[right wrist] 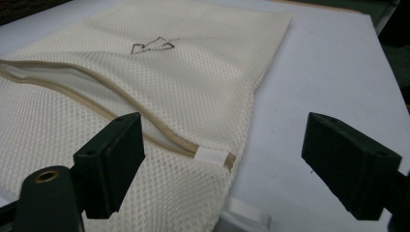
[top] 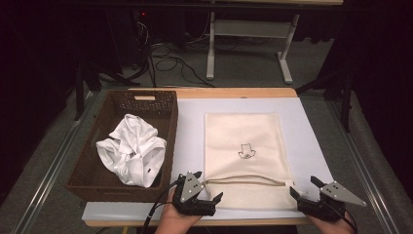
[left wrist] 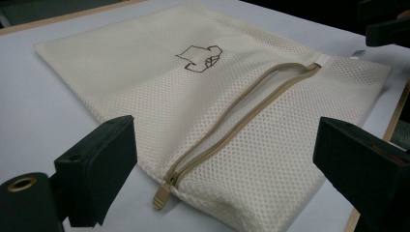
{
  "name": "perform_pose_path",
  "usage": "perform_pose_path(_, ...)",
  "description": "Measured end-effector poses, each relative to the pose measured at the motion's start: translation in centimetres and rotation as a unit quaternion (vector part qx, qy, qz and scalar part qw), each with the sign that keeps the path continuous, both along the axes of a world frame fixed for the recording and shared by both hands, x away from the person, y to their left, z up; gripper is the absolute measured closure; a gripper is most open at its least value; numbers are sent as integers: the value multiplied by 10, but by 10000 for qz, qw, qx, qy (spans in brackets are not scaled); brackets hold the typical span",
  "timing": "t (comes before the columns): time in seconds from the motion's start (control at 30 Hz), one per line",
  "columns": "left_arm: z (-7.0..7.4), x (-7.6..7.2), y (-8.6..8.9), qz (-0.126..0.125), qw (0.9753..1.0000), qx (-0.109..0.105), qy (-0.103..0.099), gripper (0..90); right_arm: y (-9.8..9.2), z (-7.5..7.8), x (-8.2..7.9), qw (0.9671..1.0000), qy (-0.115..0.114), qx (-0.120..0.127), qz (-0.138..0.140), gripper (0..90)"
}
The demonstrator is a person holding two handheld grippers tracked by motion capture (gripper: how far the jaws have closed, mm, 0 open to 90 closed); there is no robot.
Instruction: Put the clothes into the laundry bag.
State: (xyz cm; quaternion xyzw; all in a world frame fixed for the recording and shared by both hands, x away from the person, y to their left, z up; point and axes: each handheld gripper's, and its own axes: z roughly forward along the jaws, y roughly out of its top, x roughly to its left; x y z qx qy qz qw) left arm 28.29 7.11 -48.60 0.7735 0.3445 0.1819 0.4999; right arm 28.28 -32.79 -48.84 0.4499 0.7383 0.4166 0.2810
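The mesh laundry bag (top: 246, 156) lies flat on the bench (top: 311, 131), zipper (left wrist: 232, 123) unzipped at its near end. Left tool (top: 204, 192) and right tool (top: 304, 187), both released, flank its near corners, likely to spread the mouth for the white garment (top: 131, 148) in the basket (top: 97, 183).

Room, as I saw it from my seat. Table (top: 287, 92): wooden top, pale edge showing at the far side, covered by a white sheet (top: 311, 126). Floor (top: 243, 68): grey carpet, running beyond the table and down both sides. Black cables (top: 168, 61): loose tangle on the carpet, far left of centre. Second table's frame (top: 285, 61): white legs and feet, standing on the carpet behind mine. Metal rails (top: 44, 170): flanking my table left and right. Surroundings: dark, unlit; light fell mainly on my tabletop.
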Motion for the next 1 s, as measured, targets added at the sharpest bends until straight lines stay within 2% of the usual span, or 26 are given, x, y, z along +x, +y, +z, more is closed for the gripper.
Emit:
perform_pose_path(0.2, 1, 7, -7, -92, 9998, -126, 102, 89, -8, -10, -2, 9995, 317, 31, 14, 333)
perform_pose_path(0.33, 2, 9, -10, -127, 9998, -114, 76, 105, -9, -19, -1, 9977, 669, 33, 32, 417)
perform_pose_path(0.4, 3, 8, -10, -144, 9998, -125, 37, 105, -7, -21, 1, 9970, 775, 20, 21, 463)
perform_pose_path(0.5, 3, 7, -8, -142, 9998, -140, -2, 111, -3, -23, 3, 9961, 881, 3, 54, 595)
perform_pose_path(0.53, 3, 6, -8, -144, 9998, -128, -16, 116, -2, -23, 3, 9955, 944, 5, 88, 664)
perform_pose_path(0.63, 3, 6, -7, -151, 9998, -133, -2, 125, 3, -24, 2, 9950, 982, -105, 127, 771)
perform_pose_path(0.73, 3, 5, -6, -132, 9998, -158, -5, 128, 6, -22, 2, 9952, 951, -142, 179, 829)
perform_pose_path(1.0, 5, 3, -4, -63, 9997, -214, -31, 128, 16, -21, 1, 9944, 954, -147, 419, 853)
